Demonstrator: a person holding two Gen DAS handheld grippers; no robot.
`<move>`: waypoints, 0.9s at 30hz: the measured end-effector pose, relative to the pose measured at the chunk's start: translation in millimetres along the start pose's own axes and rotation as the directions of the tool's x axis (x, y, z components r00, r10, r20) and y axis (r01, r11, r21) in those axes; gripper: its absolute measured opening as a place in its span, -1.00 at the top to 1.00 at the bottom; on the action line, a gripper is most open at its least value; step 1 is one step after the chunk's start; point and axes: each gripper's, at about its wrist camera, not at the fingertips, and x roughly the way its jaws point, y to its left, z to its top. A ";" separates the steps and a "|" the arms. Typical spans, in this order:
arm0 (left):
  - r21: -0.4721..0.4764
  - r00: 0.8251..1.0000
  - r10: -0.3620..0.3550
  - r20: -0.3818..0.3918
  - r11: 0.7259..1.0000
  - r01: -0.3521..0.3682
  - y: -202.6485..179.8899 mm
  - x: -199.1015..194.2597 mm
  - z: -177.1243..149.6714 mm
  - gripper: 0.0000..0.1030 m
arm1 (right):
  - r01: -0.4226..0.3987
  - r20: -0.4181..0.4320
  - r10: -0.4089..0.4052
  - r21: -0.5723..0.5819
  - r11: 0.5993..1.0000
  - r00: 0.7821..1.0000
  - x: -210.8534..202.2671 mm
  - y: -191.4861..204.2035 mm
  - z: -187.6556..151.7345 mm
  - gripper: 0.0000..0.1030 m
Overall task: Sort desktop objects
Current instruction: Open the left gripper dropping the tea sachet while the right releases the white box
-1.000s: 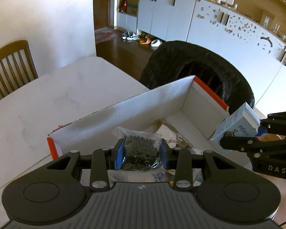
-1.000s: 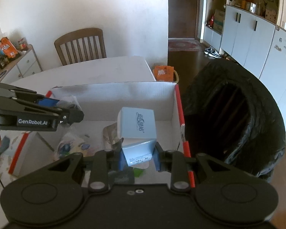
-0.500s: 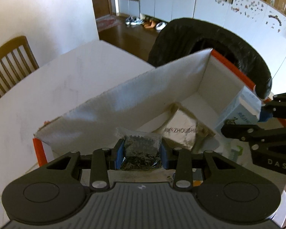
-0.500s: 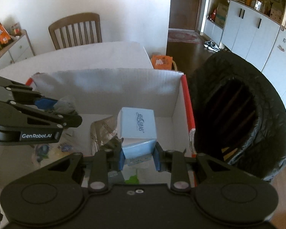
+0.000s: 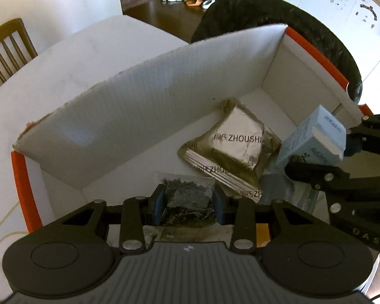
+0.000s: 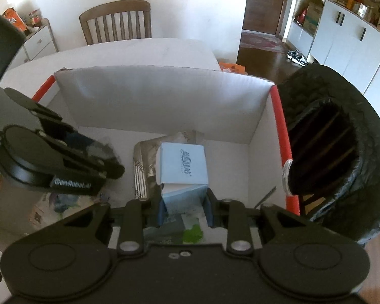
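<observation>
Both grippers hang over the box (image 5: 149,116), likely to drop items in. Left gripper (image 5: 188,204) clamps a dark-filled bag (image 5: 187,197) near the front wall. Right gripper (image 6: 183,209) grasps a blue carton (image 6: 182,174) near the right wall, above a foil pouch (image 5: 235,147).

Both rigs are looking matte black: left gripper (image 5: 188,204) is sporting blue pads (image 5: 159,202), silver screws, ribbed grey housing; right gripper (image 6: 183,206) is wearing the same blue pads, "GenRobot.AI" lettering.

The chair (image 5: 7,50) is cut off by the frame's left edge, and packets (image 6: 48,207) beneath the left tongs (image 6: 109,159) are blurred.
</observation>
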 end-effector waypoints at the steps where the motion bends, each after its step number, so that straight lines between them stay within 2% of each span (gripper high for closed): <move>1: 0.000 1.000 0.001 0.002 1.000 -0.001 0.1 -0.8 0.0 0.26 | 0.000 -0.002 0.000 -0.002 1.000 1.000 0.2 0.1 0.2 0.44; 3: -0.004 1.000 0.002 -0.010 1.000 -0.002 0.2 0.8 -1.6 0.21 | -0.002 -0.008 0.002 -0.001 1.000 1.000 0.7 -0.2 1.3 0.42; 5: -0.005 1.000 0.006 -0.009 1.000 -0.006 0.4 -0.1 -3.7 0.03 | -0.003 -0.010 0.003 0.005 1.000 1.000 0.7 -0.9 2.0 0.40; 10: 0.001 0.999 0.019 0.026 1.000 -0.019 -2.4 -10.1 -9.5 -0.20 | -0.022 -0.016 0.023 0.015 1.000 1.000 0.2 -2.8 2.1 0.29; 12: 0.007 0.999 0.023 0.032 1.000 -0.023 -4.6 -12.7 -11.7 -0.23 | -0.030 -0.016 0.031 0.018 0.999 0.999 -0.9 -3.5 1.5 0.16; 16: 0.011 0.999 0.026 0.041 1.000 -0.027 -4.7 -17.8 -17.6 -0.28 | -0.030 -0.018 0.030 0.005 1.000 0.999 -3.6 -1.4 0.1 0.08; 19: 0.002 0.998 0.015 0.056 1.000 -0.015 -1.4 -23.3 -19.9 -0.29 | -0.033 -0.008 0.033 0.009 0.999 0.999 -9.5 -1.2 -1.3 -0.06; 27: -0.018 0.991 -0.037 0.127 0.999 0.039 -2.7 -54.8 -27.9 -0.29 | -0.067 0.044 0.065 0.048 0.997 0.997 -37.3 -4.2 0.3 -0.10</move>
